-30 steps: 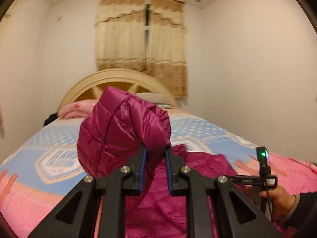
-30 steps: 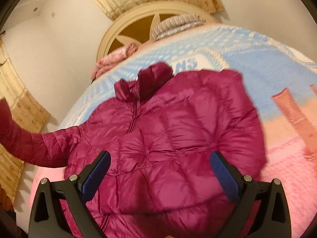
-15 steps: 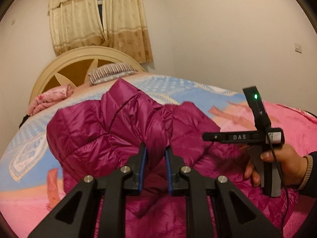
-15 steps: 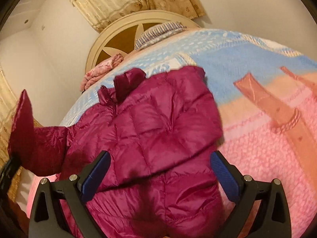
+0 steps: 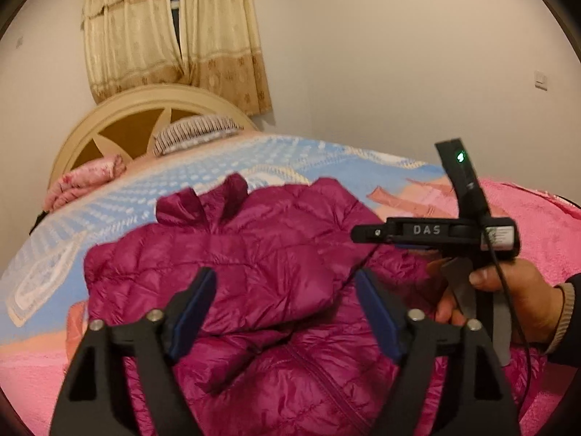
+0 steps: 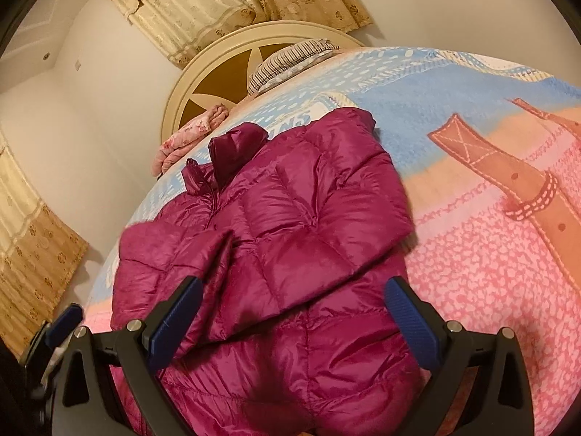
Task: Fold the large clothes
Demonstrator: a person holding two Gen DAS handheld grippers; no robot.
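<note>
Left gripper (image 5: 285, 303), jaws opening and gripping nothing, hovers over the magenta puffer jacket (image 5: 254, 261), which lies with both sleeves folded inward on the bed (image 5: 526, 218). Right gripper (image 6: 292, 314), jaws wide and empty, hangs above the jacket's lower half. Only the left wrist view shows the person's right hand (image 5: 508, 301) on the handle; only the right shows the bedspread's brown motif (image 6: 508, 167).

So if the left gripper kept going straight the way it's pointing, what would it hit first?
Most likely the magenta puffer jacket on the bed: the left gripper, jaws opening with nothing pinched, points down at its folded sleeve.
</note>
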